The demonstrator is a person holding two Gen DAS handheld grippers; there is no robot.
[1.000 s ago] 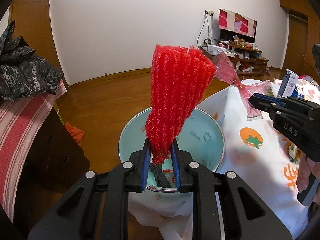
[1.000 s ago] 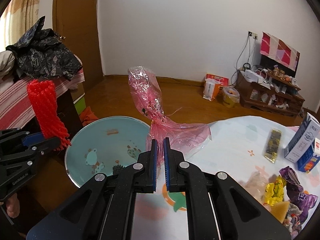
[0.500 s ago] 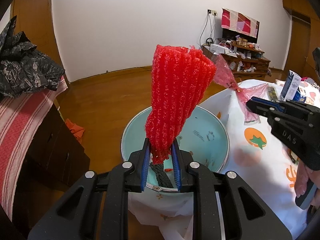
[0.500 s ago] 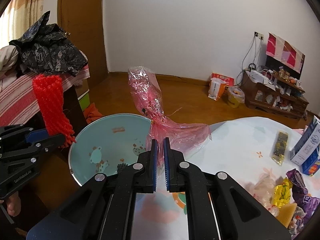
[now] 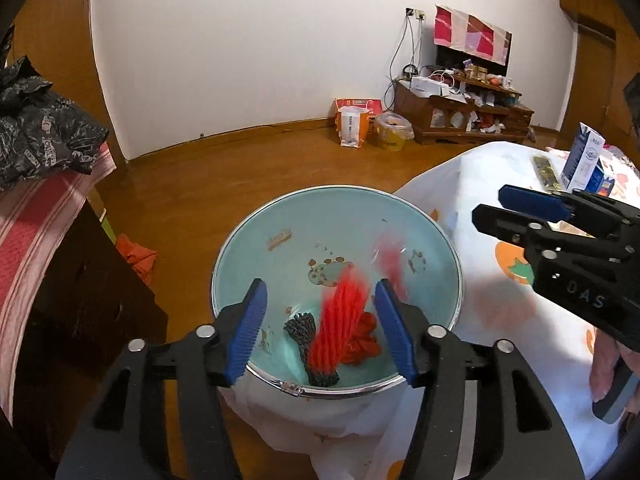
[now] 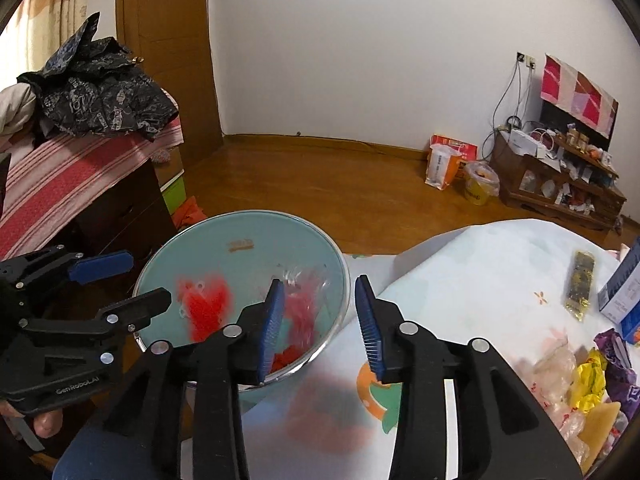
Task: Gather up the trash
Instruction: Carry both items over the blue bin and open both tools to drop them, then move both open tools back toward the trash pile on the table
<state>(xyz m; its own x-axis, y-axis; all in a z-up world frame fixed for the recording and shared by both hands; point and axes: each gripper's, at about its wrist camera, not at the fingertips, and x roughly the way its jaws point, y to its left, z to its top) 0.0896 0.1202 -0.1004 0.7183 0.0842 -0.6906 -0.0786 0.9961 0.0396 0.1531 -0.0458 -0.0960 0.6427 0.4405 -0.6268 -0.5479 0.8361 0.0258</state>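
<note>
In bin: red net blurred, long axis upright.

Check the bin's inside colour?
Pale blue-green, with small printed shapes, inside the bin. Its rim is shiny metal. Best seen in the left wrist view.

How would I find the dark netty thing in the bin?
Look for the big light-blue bin hanging at the edge of the white table. Near its bottom lies the dark foam net, beside a red foam net. It is the only blackish piece among red and pink trash.
</note>
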